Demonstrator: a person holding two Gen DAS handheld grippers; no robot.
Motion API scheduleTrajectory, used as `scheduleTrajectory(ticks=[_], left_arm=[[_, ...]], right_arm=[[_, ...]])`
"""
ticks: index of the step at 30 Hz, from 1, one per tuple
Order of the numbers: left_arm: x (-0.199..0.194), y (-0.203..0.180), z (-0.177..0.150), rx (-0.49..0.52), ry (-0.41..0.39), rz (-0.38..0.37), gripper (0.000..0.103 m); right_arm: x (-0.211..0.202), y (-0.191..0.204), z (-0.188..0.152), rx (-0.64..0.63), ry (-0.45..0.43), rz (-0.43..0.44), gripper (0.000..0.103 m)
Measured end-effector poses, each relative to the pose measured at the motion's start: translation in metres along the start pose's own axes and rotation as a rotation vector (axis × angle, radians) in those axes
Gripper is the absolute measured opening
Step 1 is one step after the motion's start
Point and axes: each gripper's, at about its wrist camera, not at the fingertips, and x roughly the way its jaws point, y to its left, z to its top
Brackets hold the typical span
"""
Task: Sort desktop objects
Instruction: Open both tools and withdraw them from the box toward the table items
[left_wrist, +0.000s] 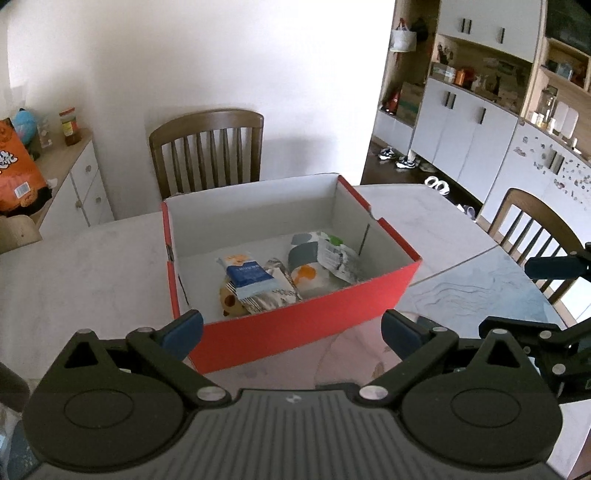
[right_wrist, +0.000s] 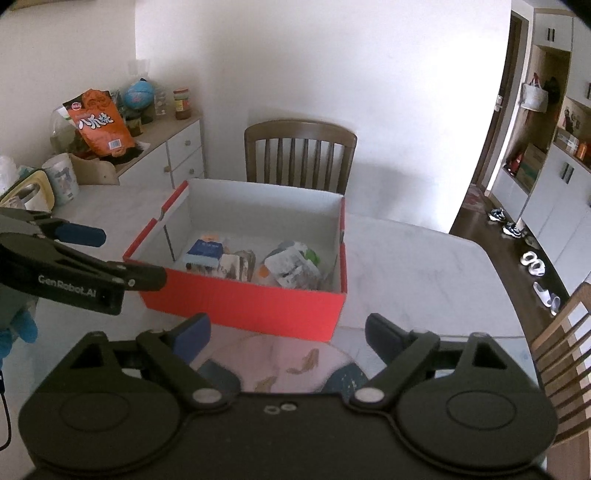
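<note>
A red cardboard box (left_wrist: 295, 325) with a white inside stands on the marble table (left_wrist: 92, 266). In it lie several snack packets, among them a blue-and-white one (left_wrist: 249, 277) and a white one with a green patch (left_wrist: 338, 254). My left gripper (left_wrist: 293, 332) hovers open just in front of the box's near wall, with nothing between its fingers. My right gripper (right_wrist: 288, 338) is also open and empty, in front of the same box (right_wrist: 243, 306). Each gripper shows in the other's view, the left gripper (right_wrist: 129, 256) at the box's left corner, the right gripper (left_wrist: 506, 295) to the box's right.
A round pink mat with a fish pattern (right_wrist: 288, 362) lies on the table under the grippers. A wooden chair (right_wrist: 299, 155) stands behind the box, another (left_wrist: 532, 229) at the right. A mug (right_wrist: 62, 181) sits at the table's far left, and a sideboard (right_wrist: 166, 147) carries an orange bag.
</note>
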Motion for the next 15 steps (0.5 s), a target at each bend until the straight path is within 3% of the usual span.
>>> scheduleTrajectory(ticks=[15], left_arm=[[-0.030, -0.016, -0.030, 0.045, -0.019, -0.029, 0.103]], right_arm=[[-0.027, 0.007, -0.037, 0.056, -0.014, -0.046, 0.091]])
